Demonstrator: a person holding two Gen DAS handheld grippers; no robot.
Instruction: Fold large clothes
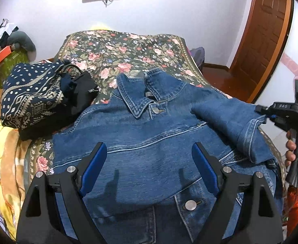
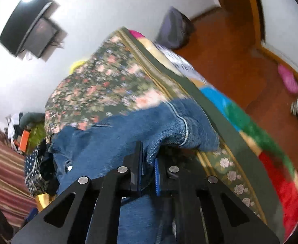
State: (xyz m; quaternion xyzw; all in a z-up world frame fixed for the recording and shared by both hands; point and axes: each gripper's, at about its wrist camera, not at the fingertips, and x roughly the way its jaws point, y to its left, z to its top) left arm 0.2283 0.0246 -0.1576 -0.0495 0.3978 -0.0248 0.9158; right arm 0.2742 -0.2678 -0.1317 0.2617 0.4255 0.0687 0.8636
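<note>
A blue denim jacket (image 1: 149, 134) lies front up on the floral bedspread (image 1: 116, 50), collar toward the far wall. Its right sleeve (image 1: 230, 120) is lifted and folded across the chest. My left gripper (image 1: 149, 156) is open and empty, hovering over the jacket's middle. My right gripper (image 1: 267, 114) is shut on the sleeve's cuff at the jacket's right edge. In the right wrist view the right gripper (image 2: 149, 158) pinches the denim sleeve (image 2: 175, 126), with the jacket body (image 2: 100, 142) stretching left; this view is blurred.
A folded navy patterned garment (image 1: 33, 95) and black clothes (image 1: 82, 95) lie left of the jacket. A cluttered side table (image 1: 4, 50) stands at far left. A wooden door (image 1: 264, 40) and brown floor (image 2: 240, 67) are on the right. Blankets hang off the bed's edges.
</note>
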